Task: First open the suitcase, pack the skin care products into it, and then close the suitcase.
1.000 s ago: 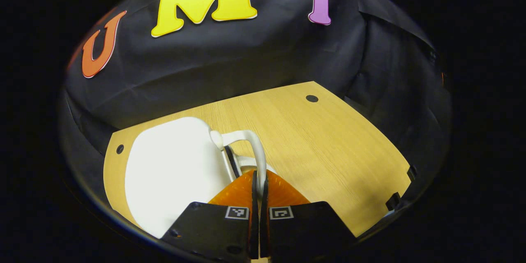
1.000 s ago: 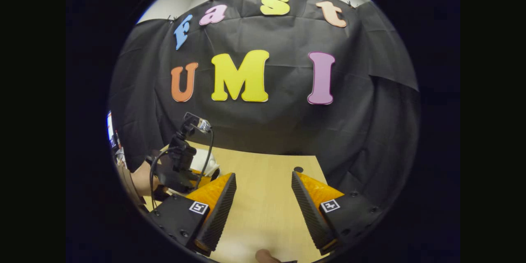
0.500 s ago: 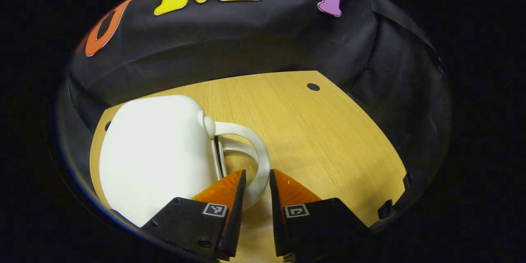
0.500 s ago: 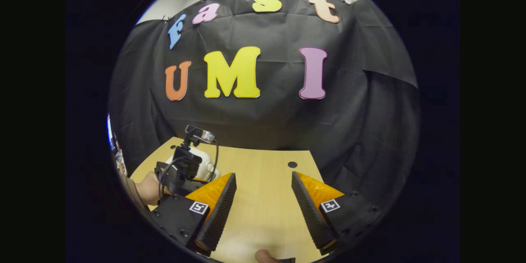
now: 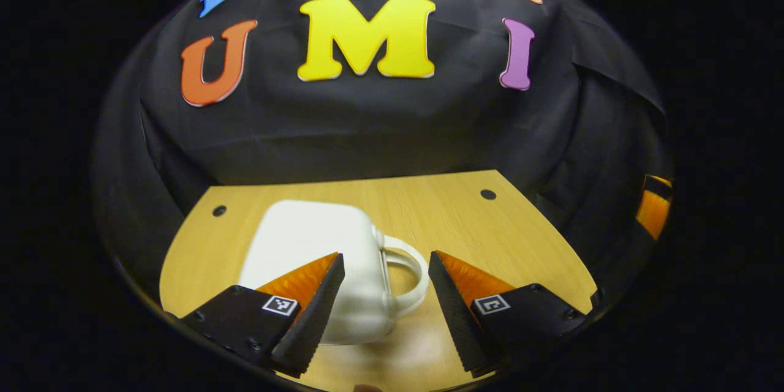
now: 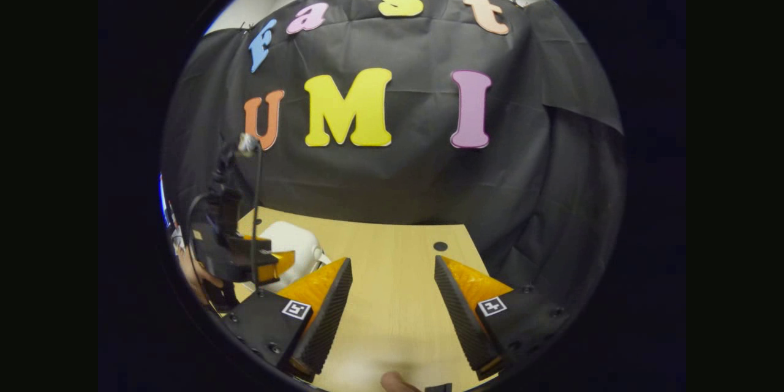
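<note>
Suitcase, small white hard-shell with looped handle: lies closed on the light wooden table, just beyond the left gripper, handle between its 2 spread fingers, untouched. Right gripper: fingers wide apart over bare table, suitcase far left behind the left gripper.

L claw: jaws wide apart, nothing between the fingers, tilted slightly down, held off the bench. Seen from the right gripper view it sits raised at far left, w/ a hand gripping it from behind. R claw: jaws also spread wide, empty, level, pointing fwd.
</note>
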A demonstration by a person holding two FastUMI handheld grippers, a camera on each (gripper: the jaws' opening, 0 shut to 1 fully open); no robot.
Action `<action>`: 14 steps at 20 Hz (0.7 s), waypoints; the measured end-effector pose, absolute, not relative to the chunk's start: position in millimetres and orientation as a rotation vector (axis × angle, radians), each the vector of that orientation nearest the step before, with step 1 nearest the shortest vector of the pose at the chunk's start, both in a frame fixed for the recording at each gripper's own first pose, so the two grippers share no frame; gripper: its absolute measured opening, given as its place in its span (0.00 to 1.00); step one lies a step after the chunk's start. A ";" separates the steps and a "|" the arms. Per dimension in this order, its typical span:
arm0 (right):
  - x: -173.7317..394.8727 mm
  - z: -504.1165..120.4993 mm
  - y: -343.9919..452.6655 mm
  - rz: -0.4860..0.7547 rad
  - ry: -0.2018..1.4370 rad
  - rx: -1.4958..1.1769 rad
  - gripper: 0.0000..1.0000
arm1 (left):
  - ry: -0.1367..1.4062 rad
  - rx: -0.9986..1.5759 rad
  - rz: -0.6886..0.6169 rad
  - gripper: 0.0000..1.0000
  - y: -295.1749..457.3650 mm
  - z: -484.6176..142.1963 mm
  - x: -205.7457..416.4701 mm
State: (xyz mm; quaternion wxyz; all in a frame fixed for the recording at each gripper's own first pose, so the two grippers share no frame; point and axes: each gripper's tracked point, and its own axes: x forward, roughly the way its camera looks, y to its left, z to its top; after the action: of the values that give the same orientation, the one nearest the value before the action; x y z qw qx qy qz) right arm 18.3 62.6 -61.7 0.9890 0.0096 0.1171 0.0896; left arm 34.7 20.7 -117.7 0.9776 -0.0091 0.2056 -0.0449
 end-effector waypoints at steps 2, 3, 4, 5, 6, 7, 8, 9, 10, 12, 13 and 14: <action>23.0 -48.2 78.5 0.182 0.197 -0.007 0.80 | 0.330 -0.032 -0.028 0.90 44.0 -80.7 26.2; 25.6 -40.0 85.8 0.181 0.176 -0.007 0.80 | 0.298 -0.047 0.007 0.92 56.9 -62.8 19.2; 27.6 -28.7 94.9 0.185 0.153 0.000 0.80 | 0.262 -0.065 0.031 0.95 64.5 -46.9 13.6; 30.0 -17.1 104.5 0.188 0.128 0.005 0.78 | 0.223 -0.076 0.054 0.95 73.7 -31.4 8.0; 32.1 -4.6 113.0 0.186 0.104 0.005 0.80 | 0.192 -0.083 0.075 0.97 84.3 -17.8 2.9; 33.9 5.3 120.8 0.188 0.079 0.002 0.80 | 0.162 -0.083 0.088 0.96 92.6 -0.6 1.5; 35.4 16.9 128.3 0.186 0.058 -0.004 0.80 | 0.139 -0.073 0.109 0.96 103.1 17.9 -4.1; 37.4 24.4 132.3 0.174 0.043 -0.011 0.80 | 0.119 -0.060 0.127 0.96 110.9 30.9 -9.1; 37.2 31.6 136.6 0.167 0.031 -0.010 0.80 | 0.098 -0.048 0.141 0.97 117.1 38.8 -12.1; 34.7 39.0 146.2 0.156 0.017 -0.012 0.80 | 0.062 -0.037 0.130 0.96 120.7 47.4 -19.4; 32.7 39.8 150.1 0.153 0.013 -0.009 0.80 | 0.051 -0.039 0.115 0.96 117.9 50.1 -24.3; 30.4 39.8 153.5 0.146 0.008 -0.011 0.80 | 0.038 -0.038 0.101 0.97 115.9 52.0 -28.9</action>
State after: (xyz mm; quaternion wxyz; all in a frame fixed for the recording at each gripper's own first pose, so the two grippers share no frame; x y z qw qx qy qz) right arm 30.4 153.5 39.8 0.9973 -0.0055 0.0039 0.0729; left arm -28.9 115.9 52.0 0.9984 -0.0189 0.0191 0.0507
